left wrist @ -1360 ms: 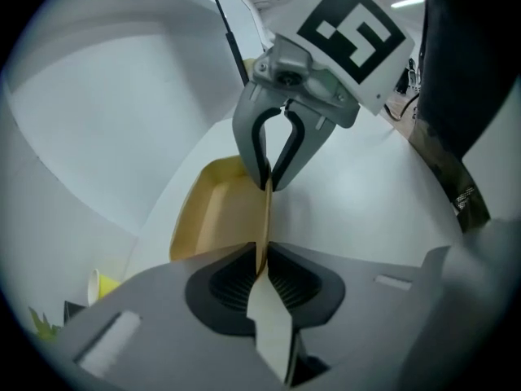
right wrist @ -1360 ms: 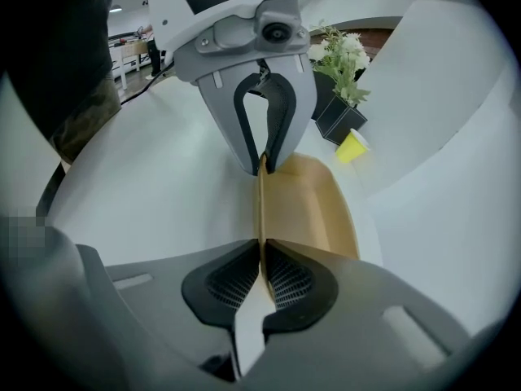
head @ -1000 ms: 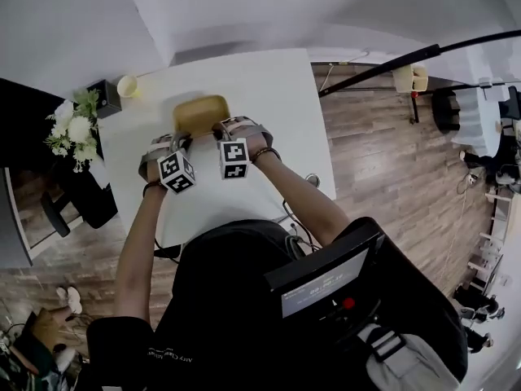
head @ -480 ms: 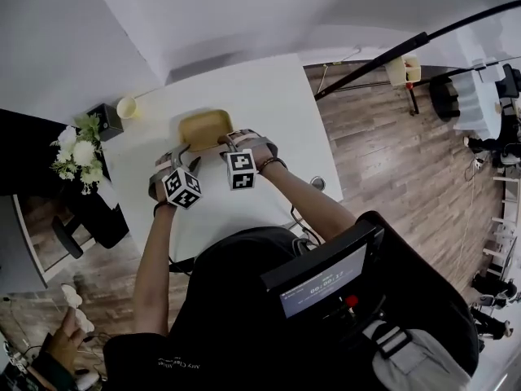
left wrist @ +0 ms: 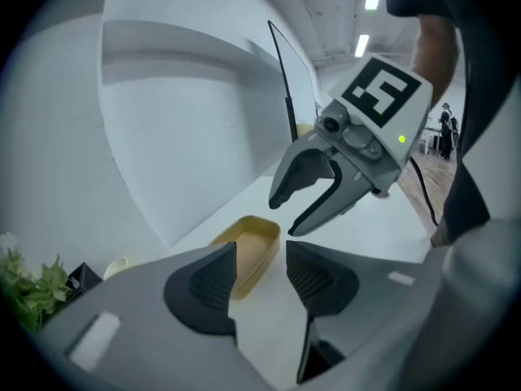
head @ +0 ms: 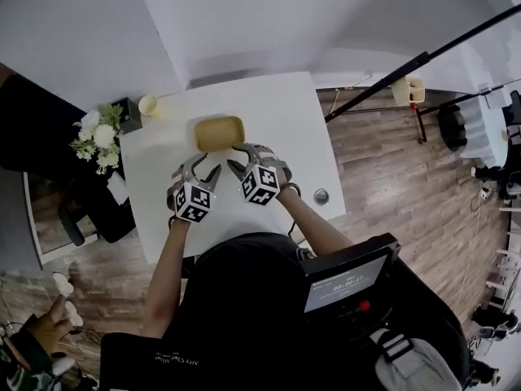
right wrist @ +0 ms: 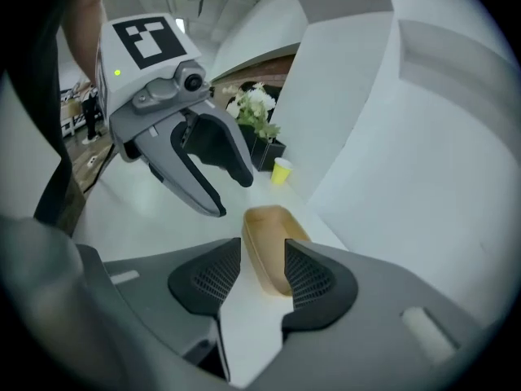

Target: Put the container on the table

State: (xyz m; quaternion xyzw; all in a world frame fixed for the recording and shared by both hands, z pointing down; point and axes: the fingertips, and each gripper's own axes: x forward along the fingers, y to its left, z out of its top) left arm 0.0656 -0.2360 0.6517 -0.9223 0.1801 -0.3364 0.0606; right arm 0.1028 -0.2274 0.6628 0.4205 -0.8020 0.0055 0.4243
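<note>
The tan oblong container stands empty on the white table, toward its far side. Both grippers hover above the table on the near side of it, and neither touches it. My left gripper is open with nothing between its pads. My right gripper is also open, its jaws still opening, with nothing held. In the left gripper view the container lies beyond my jaws, with the right gripper above it. The right gripper view shows the container past the jaws and the left gripper to the left.
A yellow cup, a black box and white flowers sit at the table's far left corner. A small round object lies near the table's right edge. A black pole slants over the wooden floor to the right. Another person's hand shows at the lower left.
Both grippers let go of the container, opened, and rose back toward me. The container stays on the table.
</note>
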